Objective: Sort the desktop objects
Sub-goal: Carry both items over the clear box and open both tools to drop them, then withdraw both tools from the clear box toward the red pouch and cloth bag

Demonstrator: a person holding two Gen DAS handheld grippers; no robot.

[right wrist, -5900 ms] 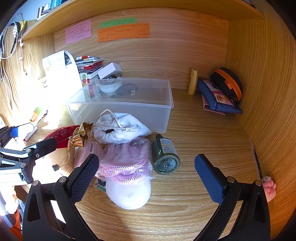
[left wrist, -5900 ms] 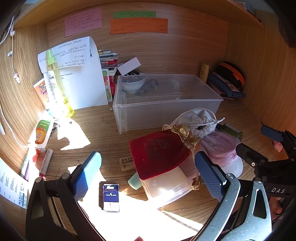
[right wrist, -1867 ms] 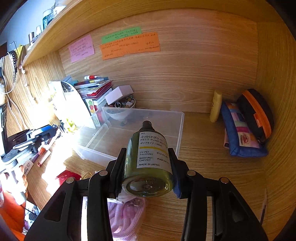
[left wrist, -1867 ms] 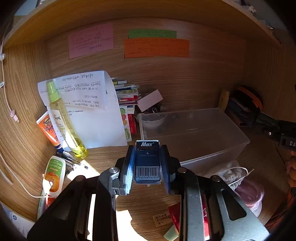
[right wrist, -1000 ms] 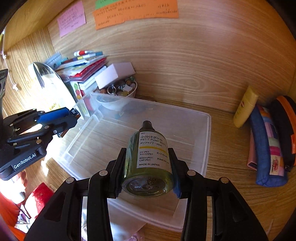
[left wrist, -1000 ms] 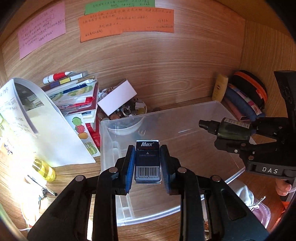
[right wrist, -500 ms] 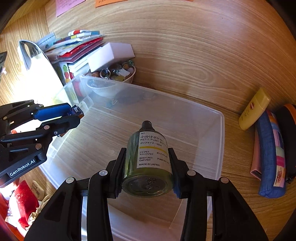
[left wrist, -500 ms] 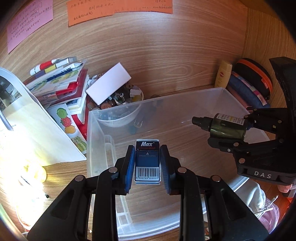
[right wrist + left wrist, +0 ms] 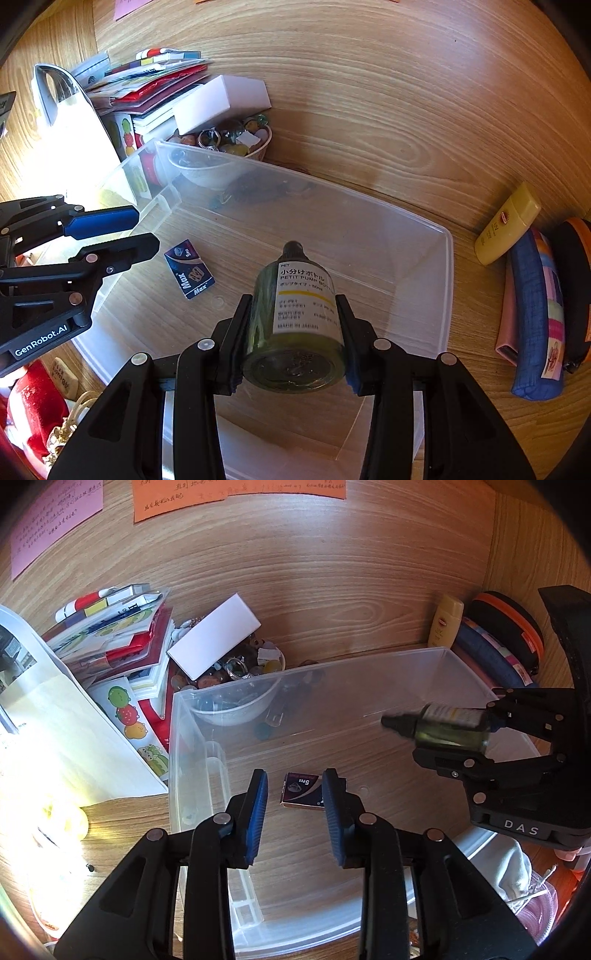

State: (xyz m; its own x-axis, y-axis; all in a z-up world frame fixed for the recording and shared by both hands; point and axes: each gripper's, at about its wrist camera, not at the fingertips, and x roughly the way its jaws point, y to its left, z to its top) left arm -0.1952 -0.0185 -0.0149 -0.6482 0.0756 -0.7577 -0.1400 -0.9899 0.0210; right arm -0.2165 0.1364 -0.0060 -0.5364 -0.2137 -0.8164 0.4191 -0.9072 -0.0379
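The left gripper [image 9: 293,814] hangs over the clear plastic bin [image 9: 369,666], its blue-padded jaws opening with nothing between them; the small dark blue staple box [image 9: 189,268] lies flat on the bin's floor just beyond the fingertips, "Max" printed in white on its face, a little picture panel at one end. Over on the right, the right gripper [image 9: 293,343] is clenched on the green pump bottle [image 9: 295,328], and what a clear look at it: dark olive translucent body, black cap pointing forward and down into the bin, white label with a yellow stripe and Japanese lettering. The bottle is up in the air above the bin's right half, well apart from the staple box. Behind the bin, a white bowl [image 9: 255,147] of trinkets sits against the wooden back wall.
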